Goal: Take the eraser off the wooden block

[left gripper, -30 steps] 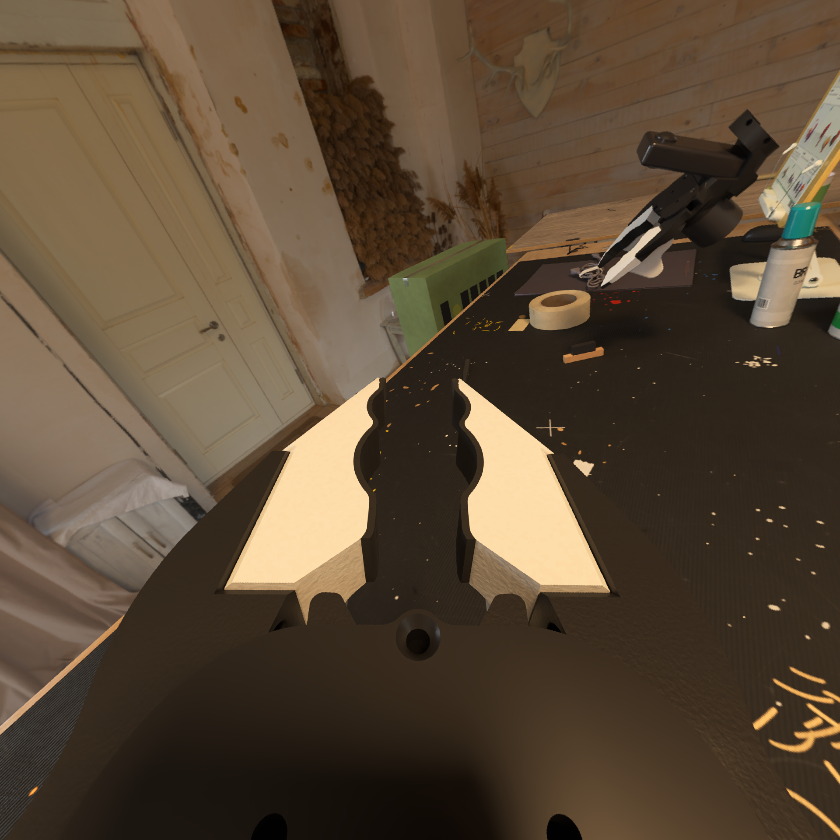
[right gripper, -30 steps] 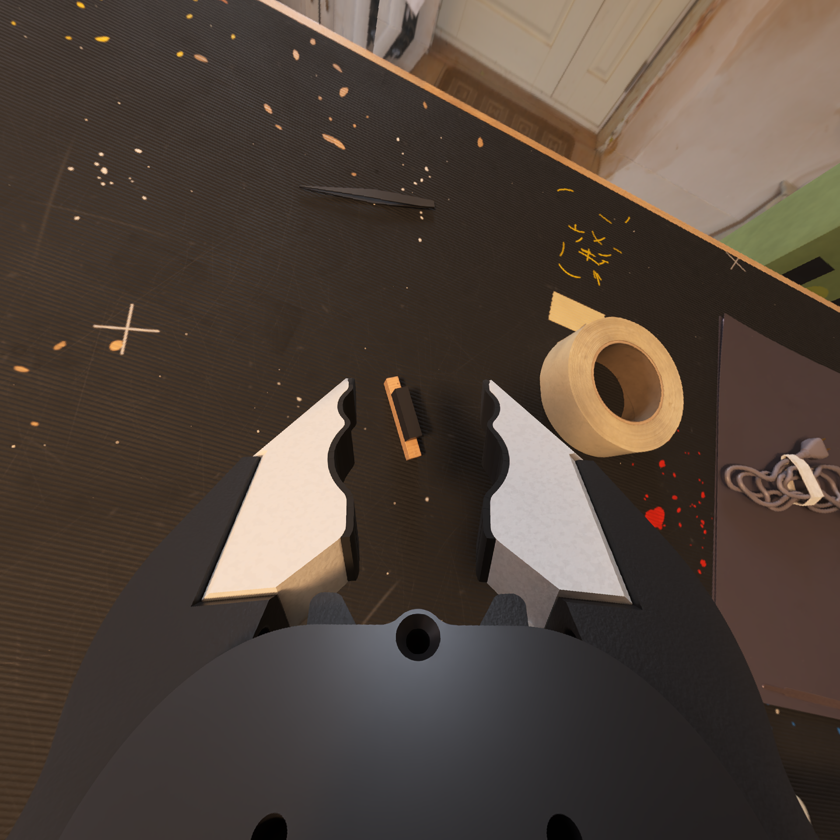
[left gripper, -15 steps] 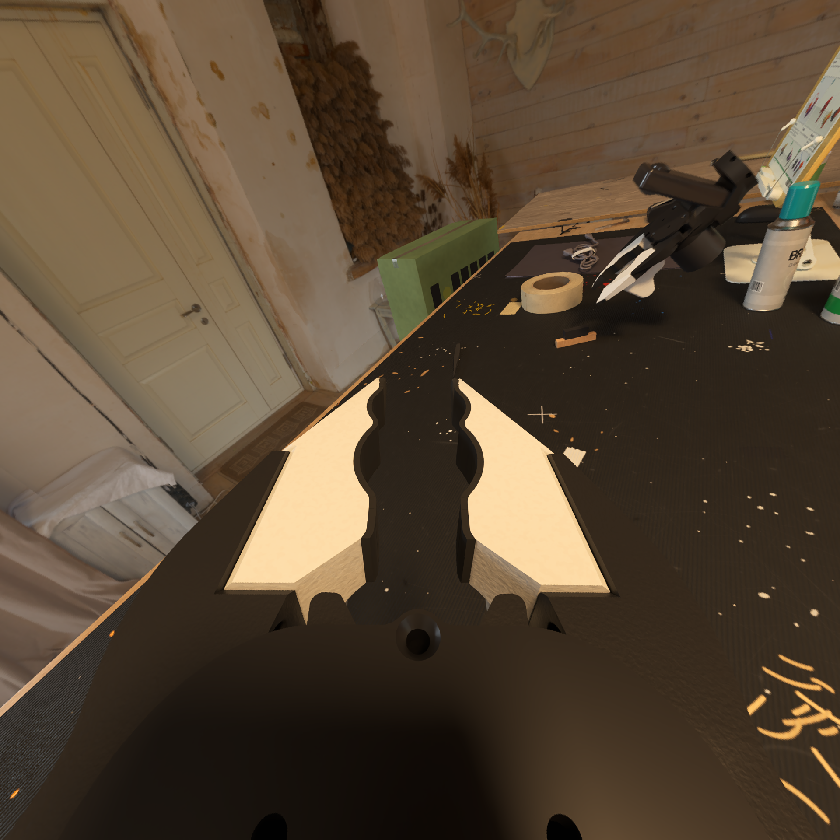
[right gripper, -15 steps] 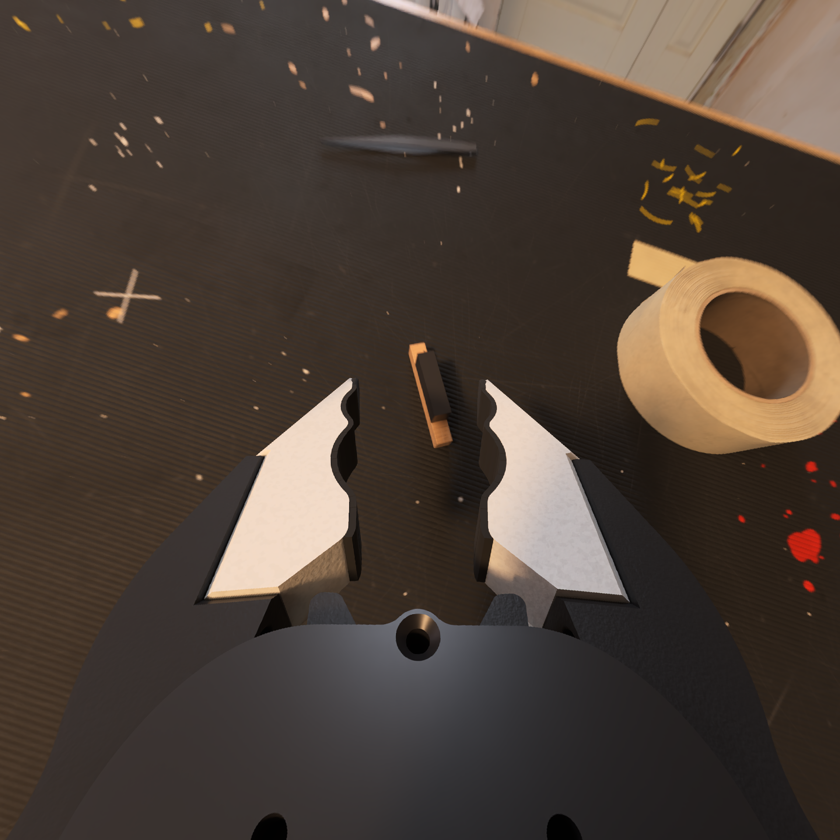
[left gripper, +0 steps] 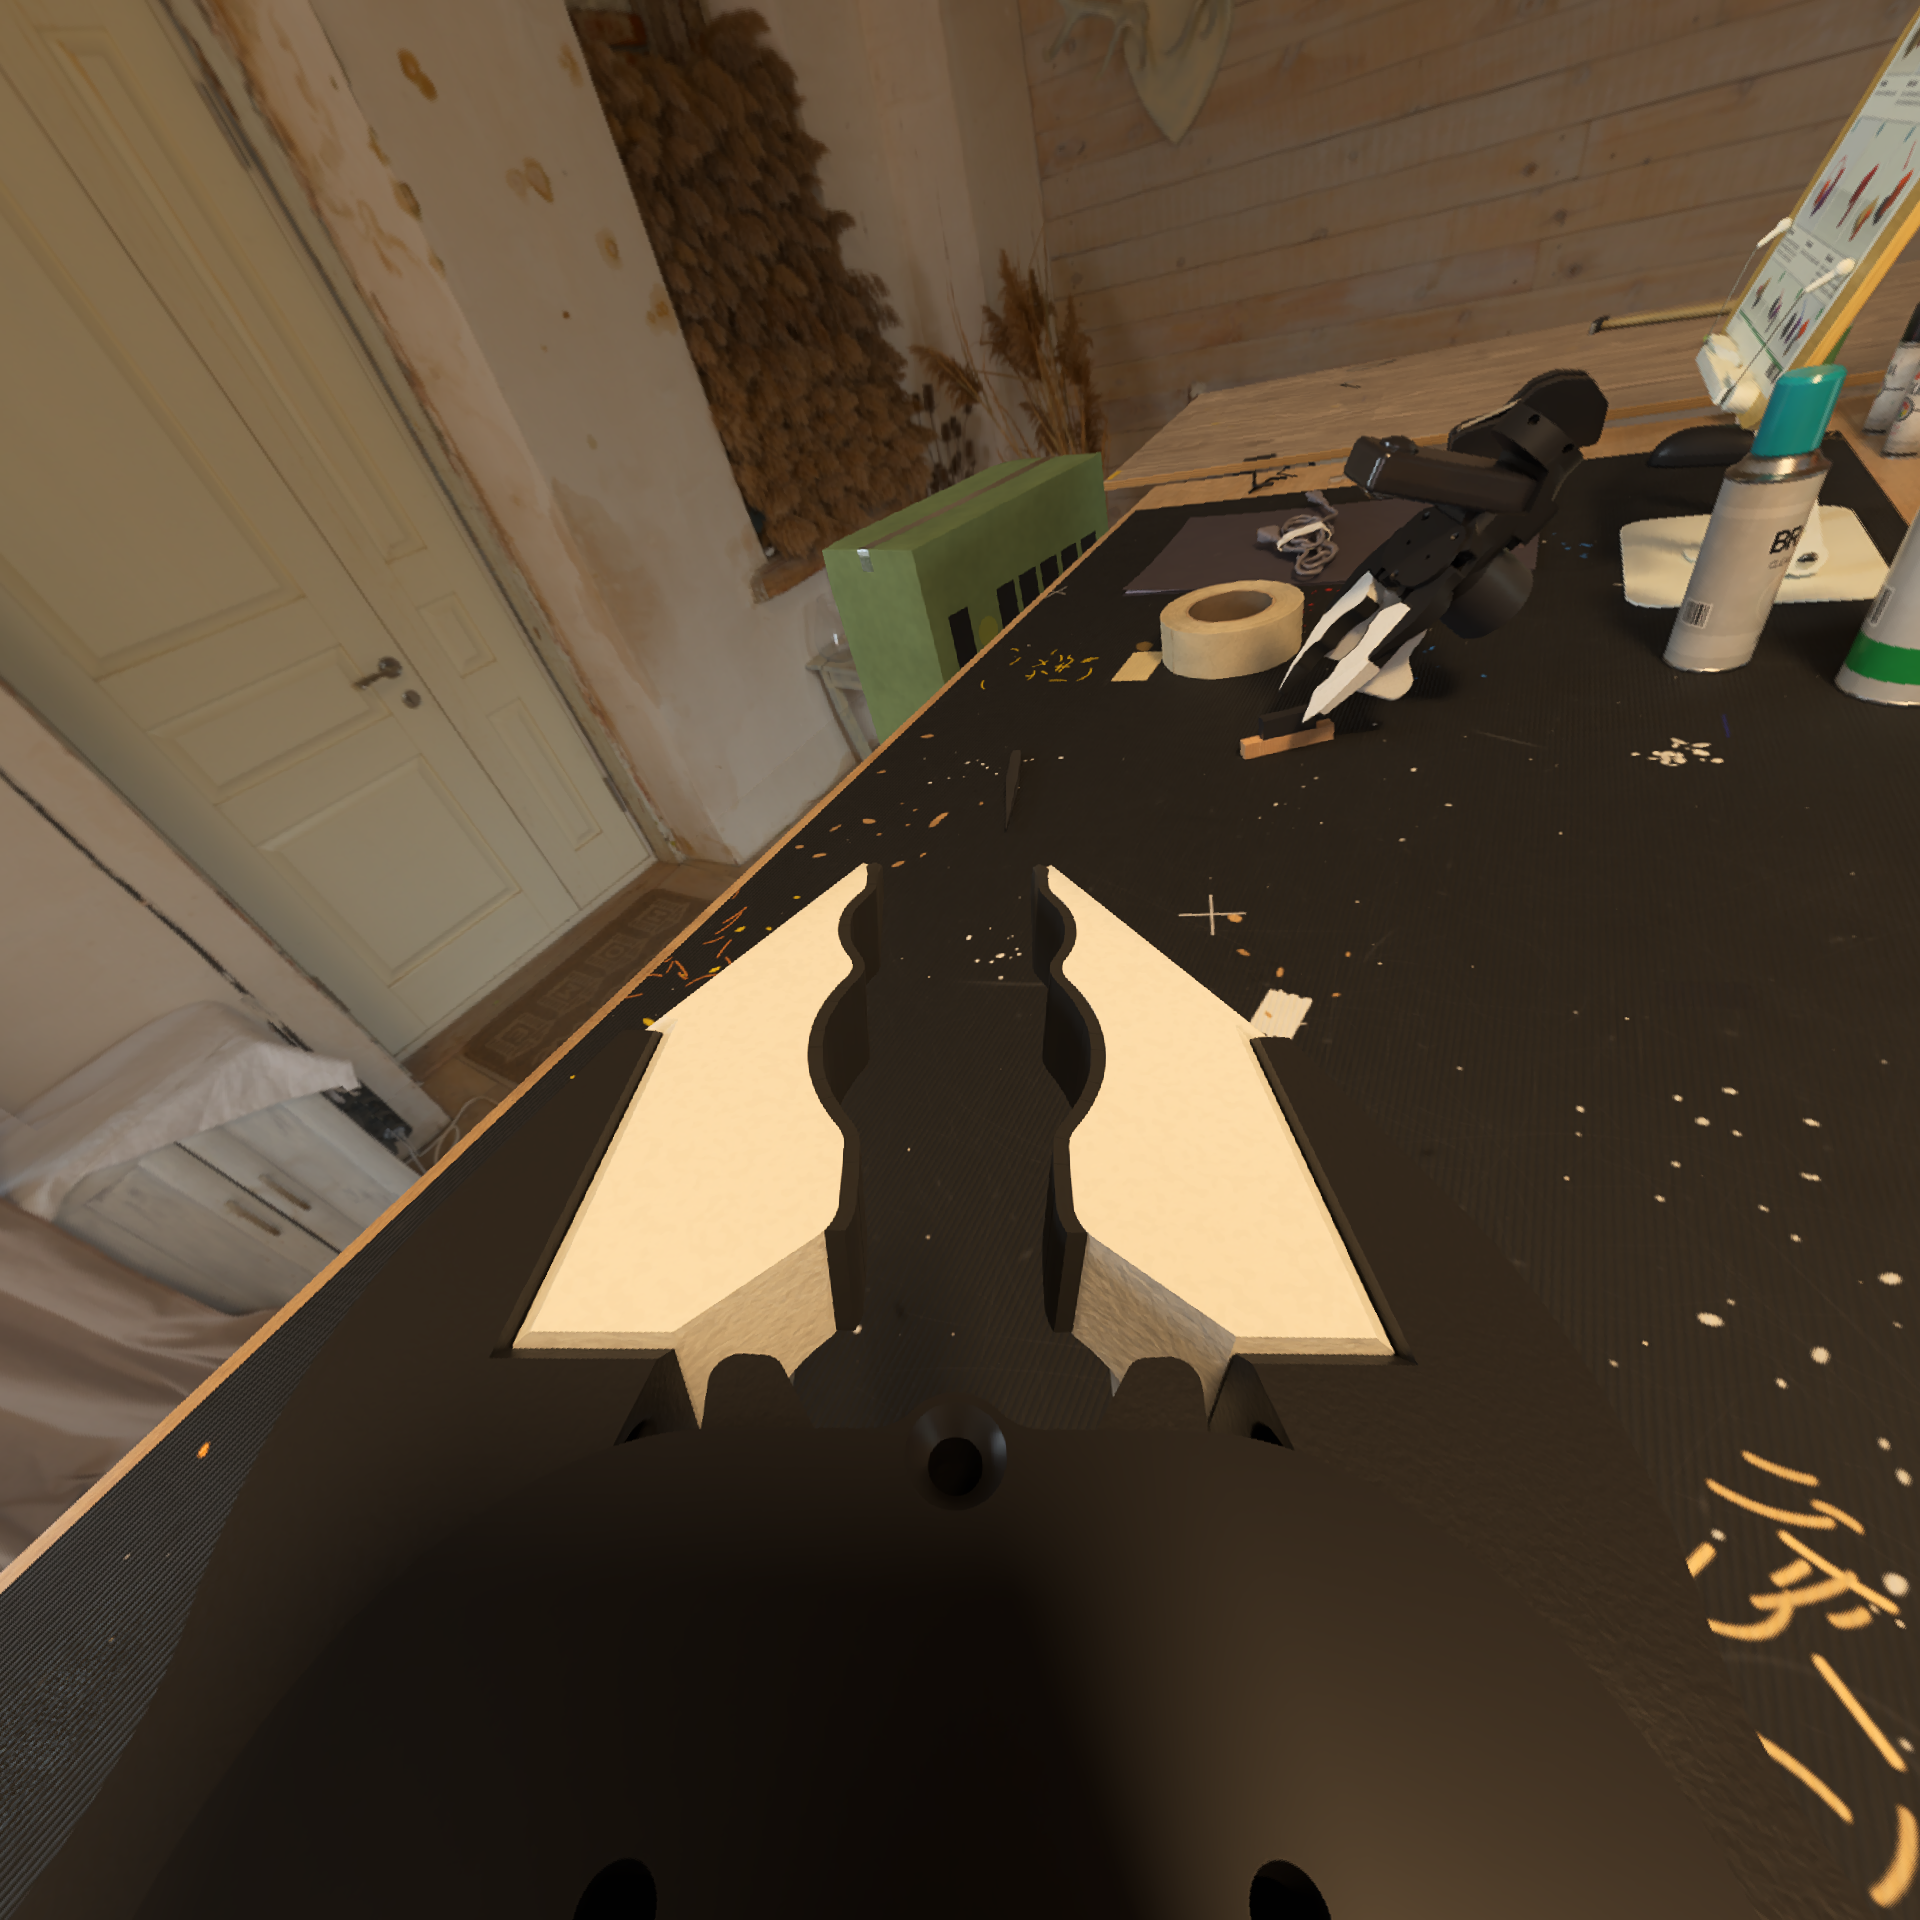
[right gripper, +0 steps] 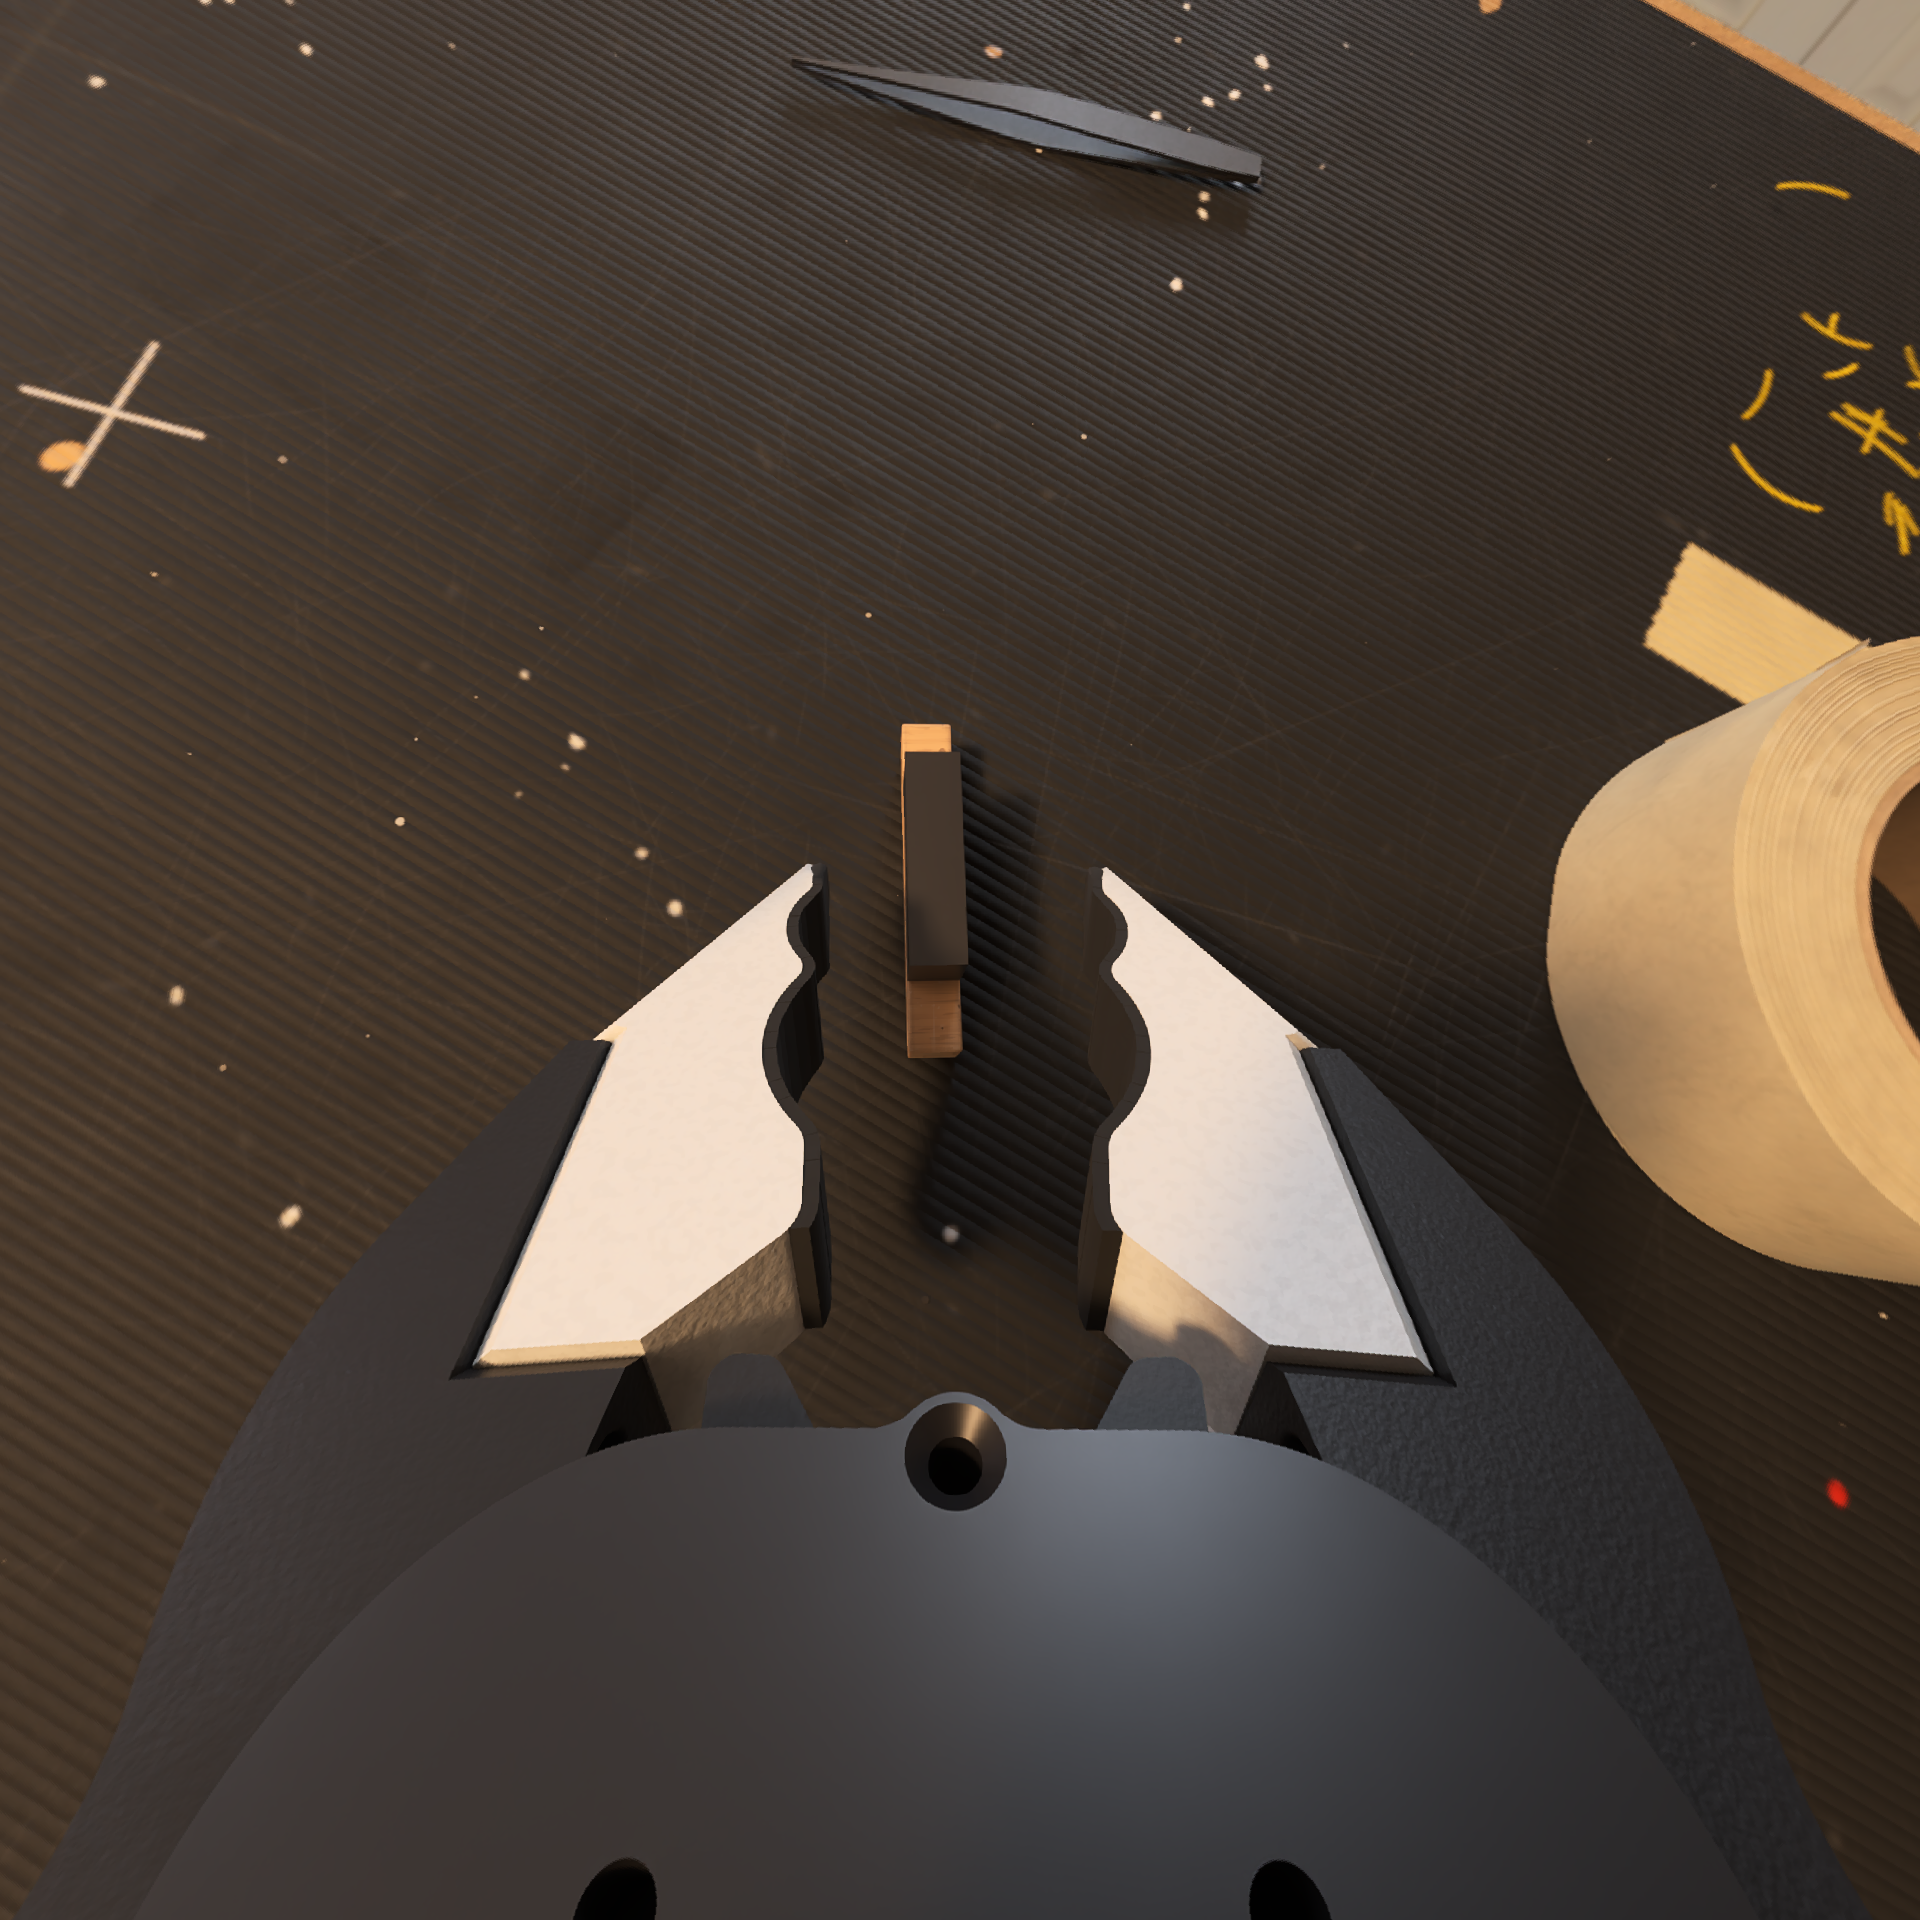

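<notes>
Since 1 second ago, in the left wrist view, the right gripper (left gripper: 1340, 681) has dropped from above the tape roll (left gripper: 1231, 627) to the wooden block (left gripper: 1285, 740) at 1 o'clock; the left gripper (left gripper: 956, 883) idles, jaws wide and empty.

Right wrist view: the block has swung lengthwise, and the black eraser (right gripper: 933, 864) lies on it at 12 o'clock between the wide jaws' tips, untouched. Closing looks next.

black workbench (right gripper: 416, 260) carries wooden block (right gripper: 932, 1023); tape roll (right gripper: 1745, 966); tweezers (right gripper: 1039, 114); spray can (left gripper: 1745, 551)
</notes>
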{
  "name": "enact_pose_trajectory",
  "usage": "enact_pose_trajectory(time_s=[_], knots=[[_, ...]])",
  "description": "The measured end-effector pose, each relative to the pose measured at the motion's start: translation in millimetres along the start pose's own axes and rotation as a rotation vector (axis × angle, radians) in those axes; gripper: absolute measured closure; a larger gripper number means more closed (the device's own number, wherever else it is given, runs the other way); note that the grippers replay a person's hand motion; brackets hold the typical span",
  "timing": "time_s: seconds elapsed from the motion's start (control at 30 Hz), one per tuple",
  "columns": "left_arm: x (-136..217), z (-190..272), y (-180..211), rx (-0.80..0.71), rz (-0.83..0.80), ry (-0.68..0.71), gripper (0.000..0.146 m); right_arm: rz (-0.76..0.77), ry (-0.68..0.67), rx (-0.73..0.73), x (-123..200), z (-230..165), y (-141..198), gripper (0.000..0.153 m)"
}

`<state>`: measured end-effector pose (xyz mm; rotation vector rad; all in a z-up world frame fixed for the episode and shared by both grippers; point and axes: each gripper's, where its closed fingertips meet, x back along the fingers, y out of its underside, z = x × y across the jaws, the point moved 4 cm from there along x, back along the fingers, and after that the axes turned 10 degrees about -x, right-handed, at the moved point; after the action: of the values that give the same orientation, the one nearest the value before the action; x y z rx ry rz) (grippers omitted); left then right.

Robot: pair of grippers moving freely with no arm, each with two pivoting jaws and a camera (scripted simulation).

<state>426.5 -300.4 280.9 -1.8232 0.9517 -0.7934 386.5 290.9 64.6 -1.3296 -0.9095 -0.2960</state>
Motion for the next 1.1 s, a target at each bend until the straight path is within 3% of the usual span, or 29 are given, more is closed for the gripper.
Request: enact_pose_trajectory(time_s=[0.37, 0.57, 1.1], knots=[[2, -2, 4, 0.002, -0.017, 0.0, 0.118, -0.014, -0.097, -0.019, -15, -1, 7, 0.107], [4, -1, 1, 0.006, 0.002, 0.004, 0.118, 0.02, -0.133, -0.069, -18, -1, 5, 0.142], [1, 5, -1, -0.004, -0.001, 0.021, 0.119, 0.039, -0.078, 0.015, -13, -6, 2, 0.142]])
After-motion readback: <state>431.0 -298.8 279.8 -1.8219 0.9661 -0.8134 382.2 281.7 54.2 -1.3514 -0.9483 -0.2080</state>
